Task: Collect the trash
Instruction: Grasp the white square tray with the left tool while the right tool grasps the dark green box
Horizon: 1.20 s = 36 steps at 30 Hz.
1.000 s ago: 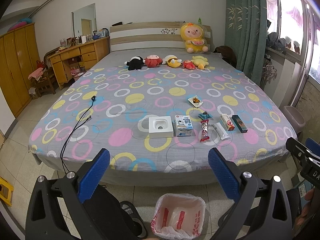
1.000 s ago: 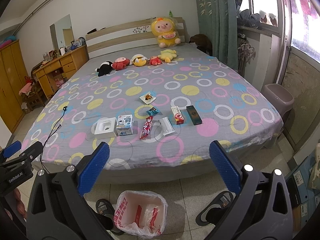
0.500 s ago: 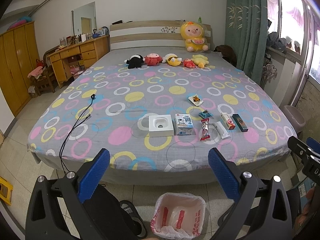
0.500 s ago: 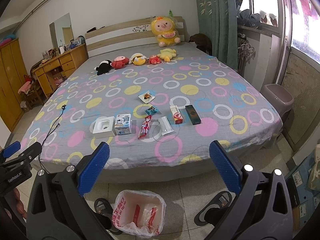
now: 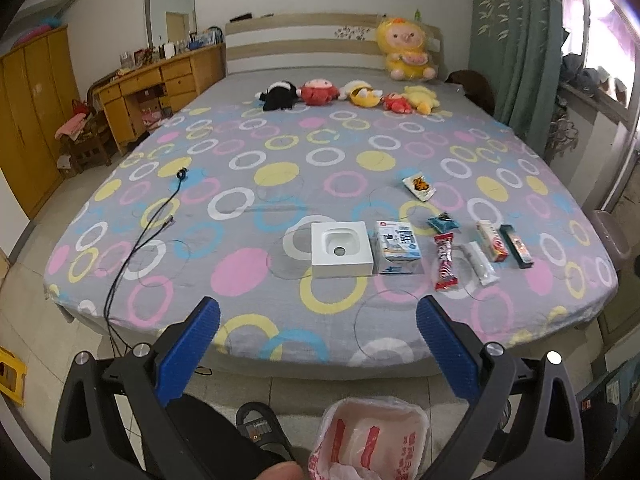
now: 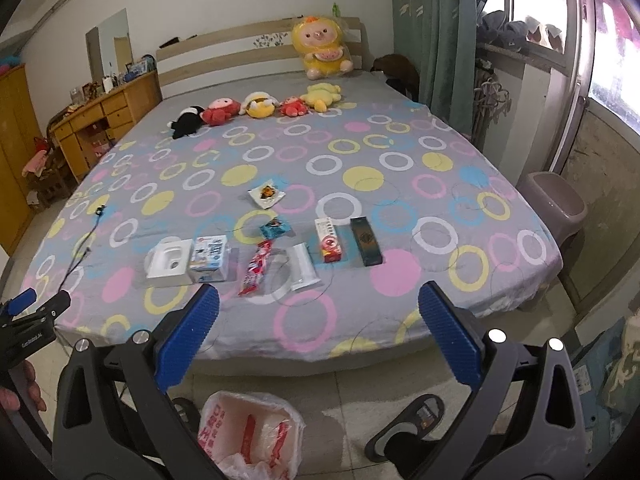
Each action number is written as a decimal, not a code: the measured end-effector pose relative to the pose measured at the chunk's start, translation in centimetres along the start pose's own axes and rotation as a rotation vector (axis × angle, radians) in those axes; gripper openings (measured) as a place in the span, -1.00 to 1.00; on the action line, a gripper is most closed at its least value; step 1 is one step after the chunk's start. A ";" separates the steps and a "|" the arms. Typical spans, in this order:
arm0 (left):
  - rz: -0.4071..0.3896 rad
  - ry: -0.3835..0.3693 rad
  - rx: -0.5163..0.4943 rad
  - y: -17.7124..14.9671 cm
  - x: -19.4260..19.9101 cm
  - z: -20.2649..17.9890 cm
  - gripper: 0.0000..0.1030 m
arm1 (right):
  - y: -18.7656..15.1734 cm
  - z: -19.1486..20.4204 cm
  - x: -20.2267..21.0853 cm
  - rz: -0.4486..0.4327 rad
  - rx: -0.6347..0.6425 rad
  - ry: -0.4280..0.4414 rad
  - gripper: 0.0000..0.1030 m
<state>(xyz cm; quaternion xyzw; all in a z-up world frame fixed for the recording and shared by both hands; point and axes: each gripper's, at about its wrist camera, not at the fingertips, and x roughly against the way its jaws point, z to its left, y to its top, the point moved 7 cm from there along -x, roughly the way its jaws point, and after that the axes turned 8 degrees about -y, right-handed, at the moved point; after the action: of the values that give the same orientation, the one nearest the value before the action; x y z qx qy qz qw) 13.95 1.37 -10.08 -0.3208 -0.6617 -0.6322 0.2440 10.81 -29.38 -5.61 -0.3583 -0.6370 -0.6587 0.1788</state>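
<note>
Trash lies in a row near the bed's foot: a white box [image 5: 341, 249], a milk carton [image 5: 397, 246], a red candy wrapper [image 5: 445, 261], a white sachet [image 5: 480, 263], a red-and-white box [image 5: 493, 240], a dark box [image 5: 516, 245], a teal packet [image 5: 443, 222] and a white snack packet [image 5: 418, 187]. All also show in the right wrist view, such as the white box [image 6: 169, 263]. A bin lined with a white bag [image 5: 370, 438] stands on the floor below. My left gripper [image 5: 318, 344] and right gripper [image 6: 318, 342] are open and empty, short of the bed.
The bed [image 5: 280, 184] has a ring-patterned sheet, plush toys [image 5: 348, 94] by the headboard and a black cable [image 5: 140, 236] on its left. A wooden desk [image 5: 160, 88] stands left. A purple bin [image 6: 556, 208] stands right. Slippers [image 6: 404, 428] lie on the floor.
Both grippers have moved a little closer to the bed, so the trash looks slightly nearer. Both stay open.
</note>
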 end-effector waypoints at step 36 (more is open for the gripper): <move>0.431 -0.002 0.071 2.7 -27.8 4.3 0.87 | 2.0 -4.9 -34.1 0.497 0.036 -0.095 0.90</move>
<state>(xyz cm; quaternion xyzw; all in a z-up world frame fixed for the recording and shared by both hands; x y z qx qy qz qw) 35.06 2.46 -28.80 -0.4469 -0.5997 -0.5415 0.3840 34.16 -41.86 -27.73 -0.5312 -0.5488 -0.5654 0.3114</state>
